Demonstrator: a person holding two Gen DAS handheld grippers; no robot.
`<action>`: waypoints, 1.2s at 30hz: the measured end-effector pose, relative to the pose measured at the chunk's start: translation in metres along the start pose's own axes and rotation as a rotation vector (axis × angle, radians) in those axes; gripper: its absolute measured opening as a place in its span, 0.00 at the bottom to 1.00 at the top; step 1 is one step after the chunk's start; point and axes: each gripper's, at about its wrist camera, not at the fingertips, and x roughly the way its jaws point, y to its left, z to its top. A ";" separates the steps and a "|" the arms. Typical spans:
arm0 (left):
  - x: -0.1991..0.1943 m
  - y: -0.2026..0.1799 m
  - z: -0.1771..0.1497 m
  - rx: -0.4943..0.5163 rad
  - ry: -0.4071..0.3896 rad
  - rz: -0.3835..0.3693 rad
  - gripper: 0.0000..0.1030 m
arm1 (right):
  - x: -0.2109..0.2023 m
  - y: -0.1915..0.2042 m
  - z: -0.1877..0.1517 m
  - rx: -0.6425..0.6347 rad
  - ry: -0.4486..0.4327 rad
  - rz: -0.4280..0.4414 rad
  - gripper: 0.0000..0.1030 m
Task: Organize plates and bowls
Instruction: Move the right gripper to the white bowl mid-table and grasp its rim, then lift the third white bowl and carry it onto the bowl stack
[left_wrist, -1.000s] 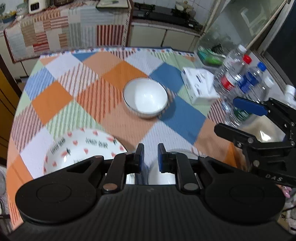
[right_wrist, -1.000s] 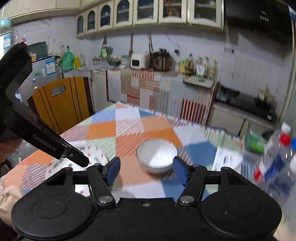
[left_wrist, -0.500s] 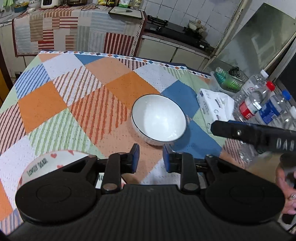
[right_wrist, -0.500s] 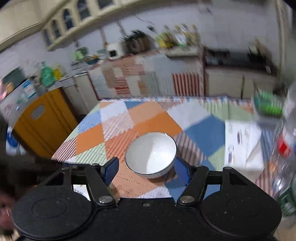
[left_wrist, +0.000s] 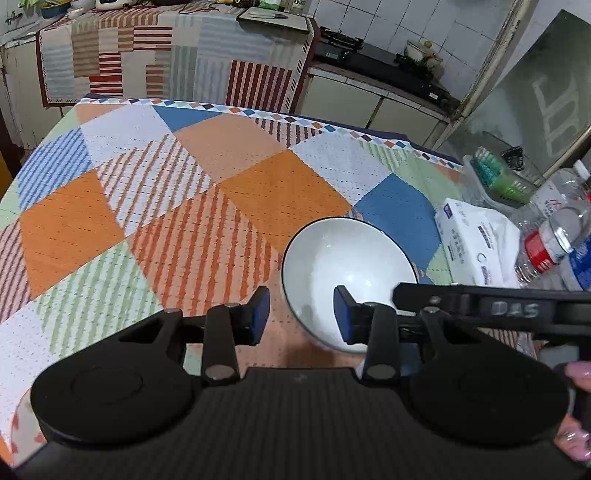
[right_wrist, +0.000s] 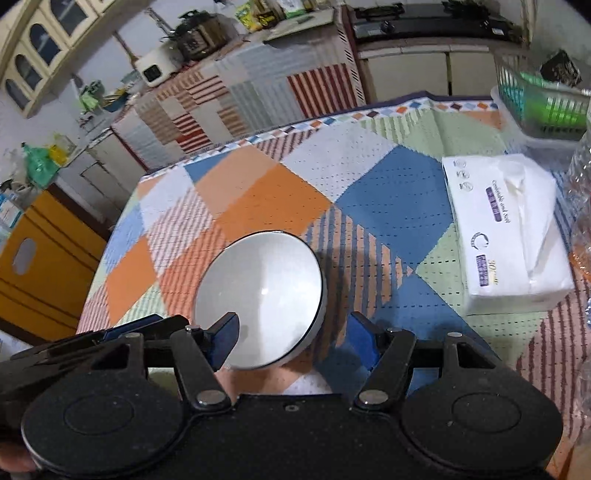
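Observation:
A white bowl with a thin dark rim stands upright on the checked tablecloth. My left gripper is open, its jaws on either side of the bowl's near-left rim. In the right wrist view the same bowl lies between the jaws of my open right gripper, whose left finger reaches over the rim. The right gripper's body crosses the left wrist view just right of the bowl. A patterned plate edge shows at the lower left.
A white tissue pack lies to the right of the bowl. Plastic water bottles and a green basket stand at the table's right side. A yellow chair is beyond the left edge. Kitchen counters run behind.
Both grippers have moved forward and down to the bowl. The left jaws have opened wider. The right gripper now straddles the bowl's near rim.

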 end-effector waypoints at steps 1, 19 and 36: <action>0.005 -0.001 0.000 0.006 -0.006 0.003 0.36 | 0.007 -0.002 0.001 -0.002 -0.002 -0.008 0.67; 0.045 -0.005 -0.017 -0.062 0.110 0.015 0.18 | 0.044 -0.013 -0.009 0.012 -0.042 -0.049 0.10; -0.074 -0.021 -0.026 0.023 0.109 -0.044 0.15 | -0.058 0.012 -0.045 0.014 -0.089 0.073 0.13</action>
